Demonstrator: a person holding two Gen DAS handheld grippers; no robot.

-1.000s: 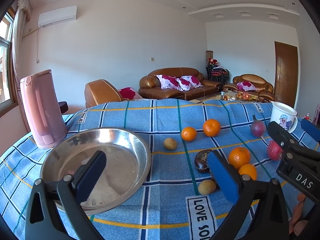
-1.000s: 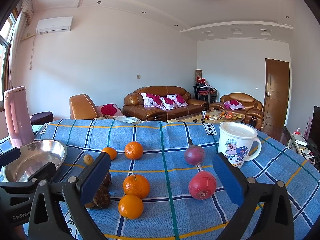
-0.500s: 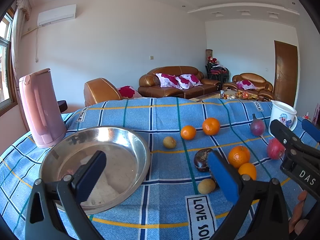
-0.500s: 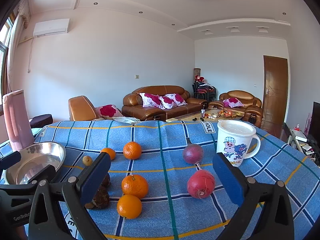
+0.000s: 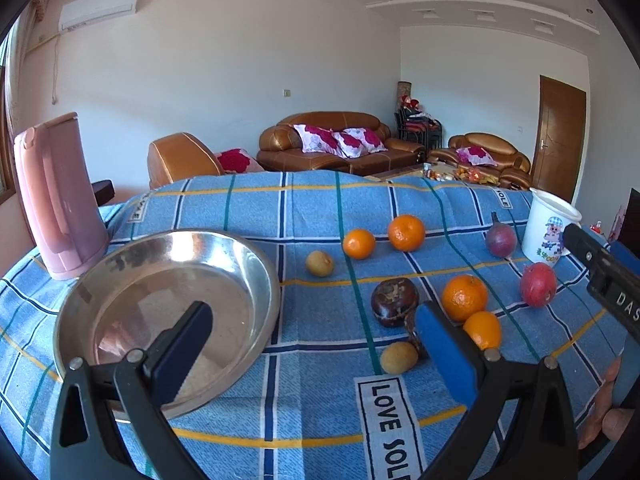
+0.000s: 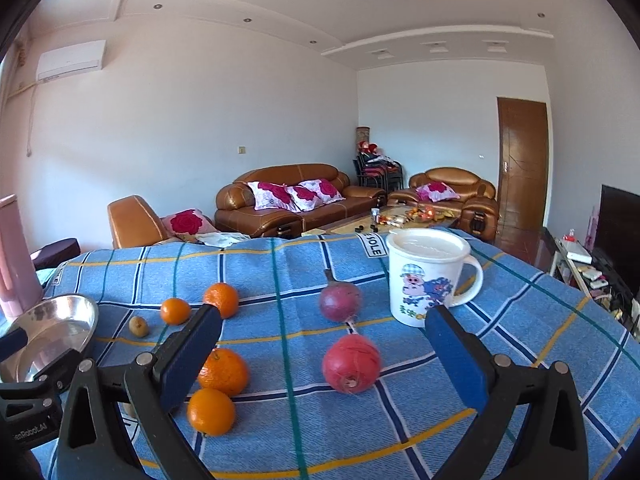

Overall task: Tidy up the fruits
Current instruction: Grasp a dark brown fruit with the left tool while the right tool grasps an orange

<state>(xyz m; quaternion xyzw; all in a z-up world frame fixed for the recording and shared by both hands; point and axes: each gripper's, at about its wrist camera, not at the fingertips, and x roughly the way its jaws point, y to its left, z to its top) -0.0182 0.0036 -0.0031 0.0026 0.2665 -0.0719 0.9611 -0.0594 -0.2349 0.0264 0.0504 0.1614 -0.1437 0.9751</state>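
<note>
Cloth [image 5: 320,392]: woven blue plaid fabric, matt, with a visible coarse weave. Bowl [image 5: 248,276]: bare metal, glossy and reflective, the base dulled and scuffed. Jug [image 5: 56,196]: pink plastic, smooth, low sheen. Mug [image 6: 424,276]: white, smooth and glossy, with a printed cartoon. Oranges [image 5: 464,296]: dimpled, slightly shiny peel. Red fruit [image 6: 351,362]: smooth, satin skin. Dark fruit [image 5: 394,300]: wrinkled and mottled. Left hand-held gripper [image 5: 316,356]: black matt plastic arms, blue matt pads [image 5: 444,352], metal rivets. Sofas [image 6: 296,200]: glossy brown leather.

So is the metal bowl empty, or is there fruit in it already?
Empty. The metal bowl shows only its bare shiny inside, partly hidden by a gripper finger; every fruit, like the nearest orange, lies on the tablecloth.
</note>
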